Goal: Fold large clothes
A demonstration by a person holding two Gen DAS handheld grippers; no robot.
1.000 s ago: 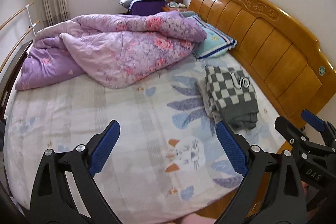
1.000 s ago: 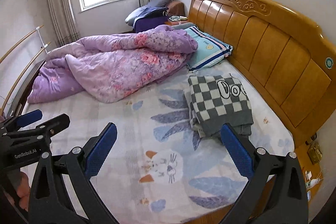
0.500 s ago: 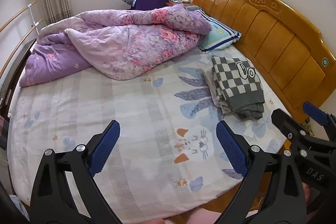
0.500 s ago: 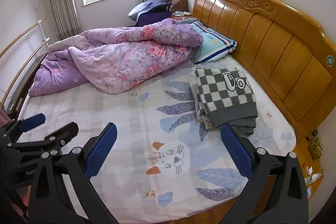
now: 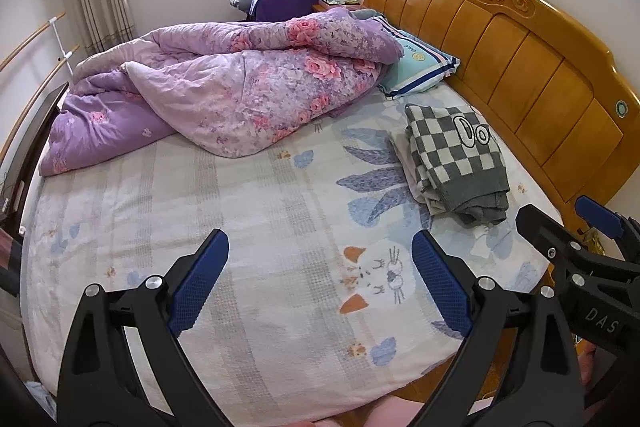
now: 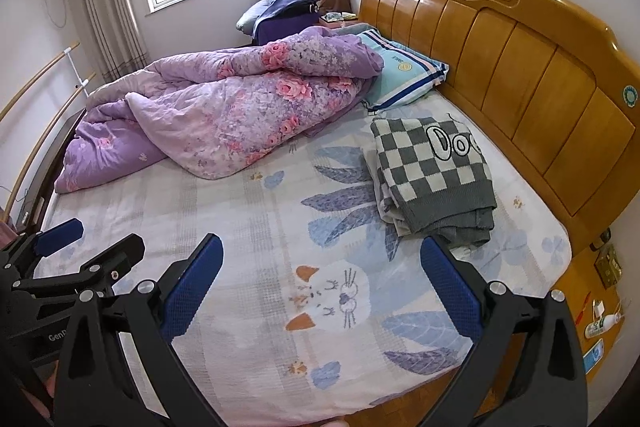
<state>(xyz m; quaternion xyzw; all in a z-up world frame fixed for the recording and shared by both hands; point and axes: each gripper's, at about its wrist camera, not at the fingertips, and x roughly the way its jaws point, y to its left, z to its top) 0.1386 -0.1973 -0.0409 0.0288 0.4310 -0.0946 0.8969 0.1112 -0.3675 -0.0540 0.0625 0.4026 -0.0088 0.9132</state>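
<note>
Both grippers hung above the near edge of the bed [image 5: 248, 211], holding nothing. The left gripper [image 5: 320, 279] and right gripper [image 6: 322, 281] each had their fingers spread wide. The folded checkered sweater [image 6: 434, 175] lay far right beside the headboard [image 6: 520, 79], apparently atop other folded garments. A purple quilt [image 5: 224, 95] was heaped far left.

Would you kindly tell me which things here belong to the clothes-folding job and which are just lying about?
Job:
checkered sweater, folded
pale garment underneath it
left gripper, open
right gripper, open

Lying about:
floral quilt
striped pillow
headboard
</note>
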